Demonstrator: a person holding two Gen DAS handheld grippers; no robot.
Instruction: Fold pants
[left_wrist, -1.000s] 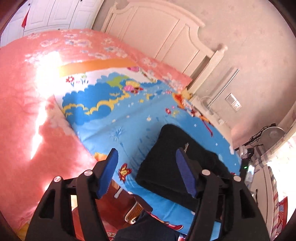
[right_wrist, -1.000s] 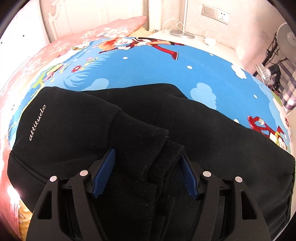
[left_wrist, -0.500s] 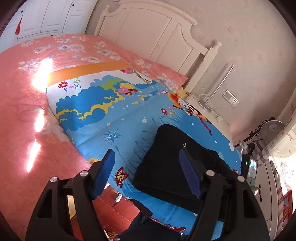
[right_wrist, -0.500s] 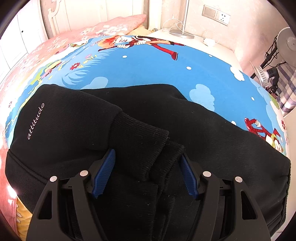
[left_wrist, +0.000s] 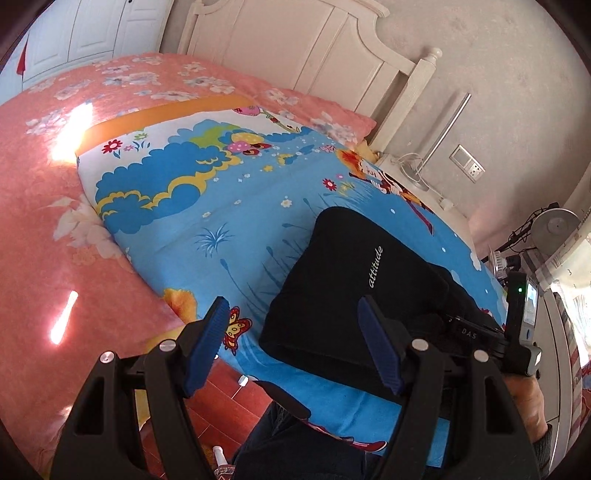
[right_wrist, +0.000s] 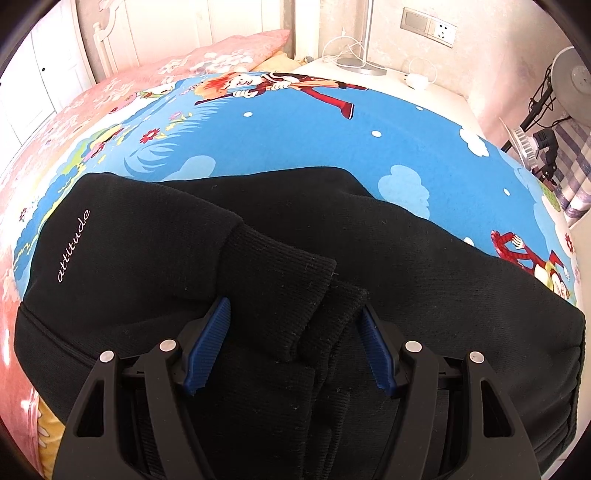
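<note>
Black knit pants (right_wrist: 258, 266) with white "attitude" script lie folded on the blue cartoon-print blanket (left_wrist: 221, 229), near the bed's near edge, ribbed cuffs (right_wrist: 317, 295) on top.

Right tool (right_wrist: 295, 339): jaws wide, straddling the cuffs; pads look clear of the cloth, no grip.
Left tool (left_wrist: 295, 343): jaws wide, empty, above the near edge beside the pants.

Risks (judgement):
- Right tool closing on only 1 cuff would drag the layers askew.
- A pull toward the near edge could slide the bundle off the bed.
- Left tool snagging the blanket would shift everything.

Count: 1 pants, 2 cuffs, 2 tools, 1 blanket.
</note>
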